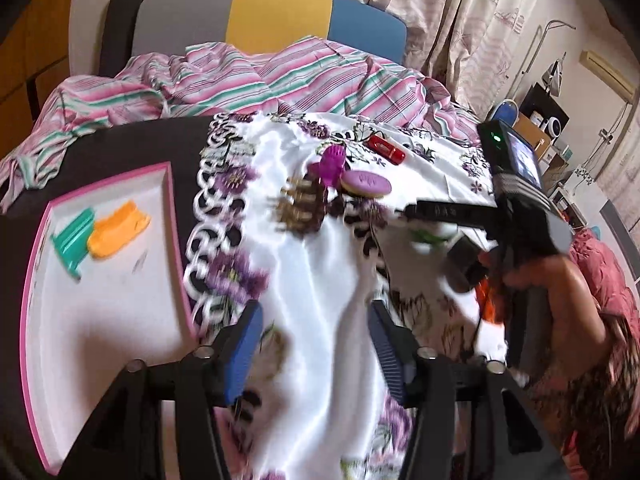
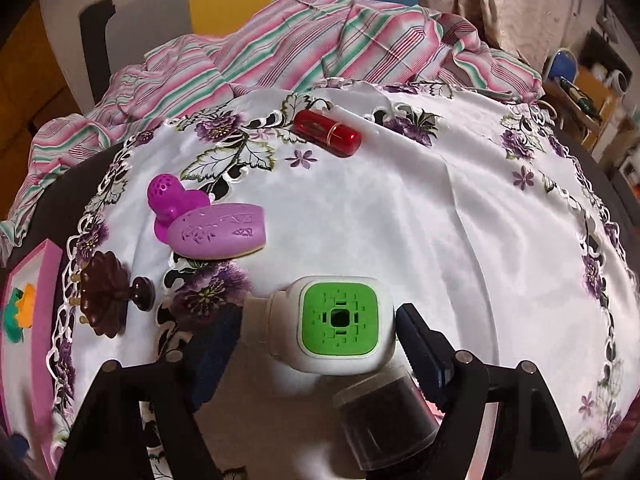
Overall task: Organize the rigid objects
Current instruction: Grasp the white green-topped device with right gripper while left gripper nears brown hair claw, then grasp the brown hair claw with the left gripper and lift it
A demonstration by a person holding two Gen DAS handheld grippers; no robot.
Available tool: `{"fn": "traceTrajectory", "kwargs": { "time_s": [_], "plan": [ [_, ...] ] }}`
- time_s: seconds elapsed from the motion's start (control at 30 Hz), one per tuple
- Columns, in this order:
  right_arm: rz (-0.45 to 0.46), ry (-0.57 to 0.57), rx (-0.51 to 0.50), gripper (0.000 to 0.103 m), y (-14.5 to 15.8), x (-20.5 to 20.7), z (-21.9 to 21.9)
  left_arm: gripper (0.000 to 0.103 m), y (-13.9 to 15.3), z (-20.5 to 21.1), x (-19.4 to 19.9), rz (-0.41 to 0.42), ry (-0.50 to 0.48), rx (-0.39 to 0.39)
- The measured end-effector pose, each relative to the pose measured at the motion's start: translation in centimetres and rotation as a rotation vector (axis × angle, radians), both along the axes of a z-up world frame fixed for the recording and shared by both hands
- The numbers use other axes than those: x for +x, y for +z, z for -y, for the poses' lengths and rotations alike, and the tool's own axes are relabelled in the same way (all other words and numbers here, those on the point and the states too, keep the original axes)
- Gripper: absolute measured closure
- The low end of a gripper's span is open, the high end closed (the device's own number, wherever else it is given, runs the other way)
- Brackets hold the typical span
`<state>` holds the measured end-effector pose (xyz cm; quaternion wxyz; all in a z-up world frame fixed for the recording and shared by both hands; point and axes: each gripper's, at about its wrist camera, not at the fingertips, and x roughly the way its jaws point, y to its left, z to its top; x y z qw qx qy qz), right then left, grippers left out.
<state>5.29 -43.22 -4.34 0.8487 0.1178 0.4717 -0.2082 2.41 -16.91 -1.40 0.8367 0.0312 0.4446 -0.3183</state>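
My right gripper point(image 2: 316, 326) clamps a white plastic plug-in device with a green square face point(image 2: 338, 318) above the flower-embroidered white tablecloth point(image 2: 440, 220); my left gripper point(image 1: 316, 344) hangs wide open and empty beside the pink-rimmed white tray point(image 1: 100, 280)

Tablecloth point(image 2: 400, 208): white satin, purple embroidered flowers, green-edged leaves, cutwork border. Bedsheet point(image 1: 256, 80): pink, teal, white stripes. Tray point(image 1: 178, 240): pink rim, white floor; holds teal piece point(image 1: 72, 242) and orange piece point(image 1: 118, 230). Capsule point(image 2: 327, 132): glossy red. Perforated toy point(image 2: 172, 200): magenta. Oval case point(image 2: 218, 230): lilac, embossed marks. Flower-shaped stand point(image 2: 105, 294): dark brown. Plug-in device point(image 2: 339, 318): white body, bright green face. Fingers point(image 1: 242, 354): blue pads. Worktop point(image 1: 120, 144): dark.
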Motion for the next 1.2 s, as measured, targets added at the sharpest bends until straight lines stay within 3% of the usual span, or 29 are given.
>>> {"fn": "traceTrajectory", "kwargs": {
  "time_s": [0.13,0.37,0.7,0.8,1.03,1.2],
  "plan": [
    [0.006,0.025,0.022,0.024,0.0,0.2,-0.6,0.041,-0.5,2.8,3.1,0.004,0.015,0.022],
    [-0.007,0.052,0.000,0.022,-0.1,0.5,-1.1,0.040,-3.1,6.6,8.4,-0.076,0.051,0.093],
    [-0.015,0.063,-0.027,0.018,-0.3,1.0,-1.5,0.040,-5.4,9.1,10.9,-0.076,0.035,0.125],
    [-0.021,0.068,-0.047,0.021,-0.4,1.1,-1.6,0.043,-6.1,8.5,11.6,-0.088,0.066,0.088],
    [-0.008,0.057,-0.049,0.024,-0.2,0.9,-1.4,0.065,-5.7,7.6,11.1,-0.081,0.049,0.040],
    [0.011,0.031,-0.021,0.024,-0.1,0.7,-0.9,0.067,-5.0,6.5,10.6,-0.070,0.037,0.008]
  ]
}}
